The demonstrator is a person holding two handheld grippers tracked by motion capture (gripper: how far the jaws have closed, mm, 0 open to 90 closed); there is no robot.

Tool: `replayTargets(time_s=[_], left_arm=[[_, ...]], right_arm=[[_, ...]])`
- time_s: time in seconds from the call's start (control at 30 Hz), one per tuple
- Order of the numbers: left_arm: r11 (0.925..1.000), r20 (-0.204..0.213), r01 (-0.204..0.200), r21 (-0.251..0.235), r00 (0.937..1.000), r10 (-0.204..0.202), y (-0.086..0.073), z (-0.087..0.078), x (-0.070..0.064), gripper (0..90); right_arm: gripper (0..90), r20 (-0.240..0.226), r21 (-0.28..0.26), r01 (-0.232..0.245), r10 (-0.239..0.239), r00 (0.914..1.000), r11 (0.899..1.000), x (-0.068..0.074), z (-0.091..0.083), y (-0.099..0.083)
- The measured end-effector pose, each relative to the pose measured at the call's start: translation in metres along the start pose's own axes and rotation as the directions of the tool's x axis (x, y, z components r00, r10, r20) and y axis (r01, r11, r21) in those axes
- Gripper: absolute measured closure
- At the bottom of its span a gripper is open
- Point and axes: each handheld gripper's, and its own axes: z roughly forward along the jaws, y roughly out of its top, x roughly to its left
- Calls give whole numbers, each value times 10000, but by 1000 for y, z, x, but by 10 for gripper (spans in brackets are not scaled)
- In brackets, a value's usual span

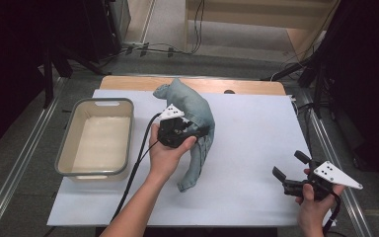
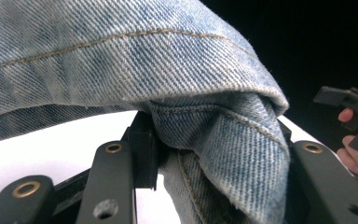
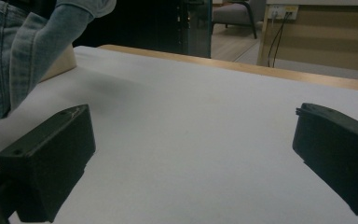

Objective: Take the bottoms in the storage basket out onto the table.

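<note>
left claw (image 1: 193, 132) clamped on denim jeans (image 1: 197, 111) | right claw (image 1: 288, 171) apart, empty, above counter (image 1: 256, 148) | jeans soft, floppy, fairly heavy | best hold: thick seam fold

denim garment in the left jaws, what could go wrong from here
1. The left gripper pinches only a bunched fold of the faded blue denim garment; the heavy cloth could slip out as it is lifted.
2. One end of the garment trails on the white table cover and could drag or snag on the way to the grey plastic bin.
3. The right gripper is open and off to the side, so nothing supports the hanging part.
</note>
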Motion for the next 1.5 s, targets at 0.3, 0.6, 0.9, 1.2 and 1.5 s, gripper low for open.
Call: replayTargets(time_s=[0.3,0.6,0.9,1.2,1.5], left_arm=[[9961,-42,97,880,9999,-94,-15,27,1,508],[9835,-18,1,1808,10000,3,-30,50,2,505],[9698,-19,255,2425,9997,-258,-44,68,6,503],[9590,-252,592,2772,9982,-543,-53,84,10,500],[9542,-368,537,2944,9983,-448,-56,90,9,499]], right_arm=[[0,-77,9,6,-6,10000,10000,1,2,0],[0,-65,77,-52,53,10000,10000,0,2,-1],[0,-87,82,-39,40,10000,10000,0,2,-1],[0,-111,108,-9,11,9999,9999,0,4,-1],[0,-122,145,-11,13,9999,9999,1,4,-1]])
